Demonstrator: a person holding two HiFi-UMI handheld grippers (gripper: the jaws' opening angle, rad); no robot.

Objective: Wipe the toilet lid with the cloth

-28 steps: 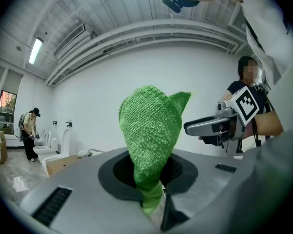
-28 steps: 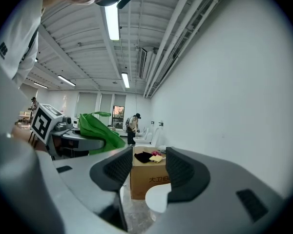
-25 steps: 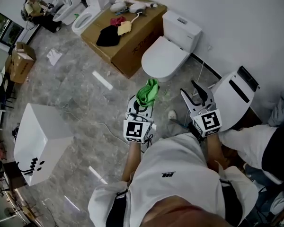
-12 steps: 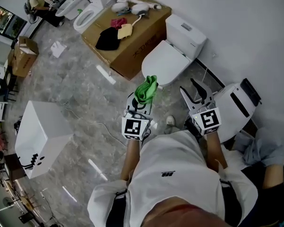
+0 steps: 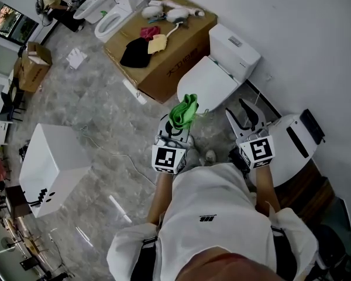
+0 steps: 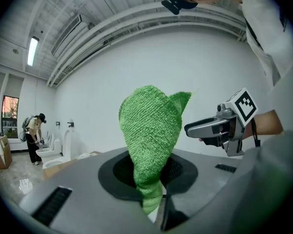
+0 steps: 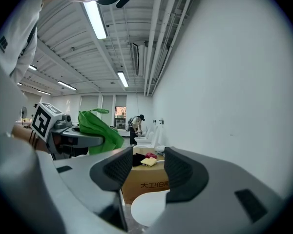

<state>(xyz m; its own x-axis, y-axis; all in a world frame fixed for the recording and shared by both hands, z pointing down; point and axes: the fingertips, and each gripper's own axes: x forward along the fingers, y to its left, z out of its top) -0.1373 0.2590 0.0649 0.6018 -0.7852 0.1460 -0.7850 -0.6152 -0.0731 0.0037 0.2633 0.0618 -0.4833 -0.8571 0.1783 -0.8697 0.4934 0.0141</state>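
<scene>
Lid (image 5: 207, 86) nearer; cloth (image 5: 184, 111) pinched in left hand-held gripper (image 5: 176, 129).

Cardboard box (image 5: 169, 60) against wall, black rag (image 5: 134, 52) atop; white cube (image 5: 50, 168) well apart on marble floor (image 5: 99, 122).

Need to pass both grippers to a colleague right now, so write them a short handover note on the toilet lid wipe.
Left gripper: jaws shut on the green cloth, which sticks up from them.
Right gripper: jaws apart, empty.
Toilet lid: closed, ahead of both grippers; the cloth is short of it, not touching.
Done: cloth picked up.
Left: bring the cloth onto the lid and wipe it.
</scene>
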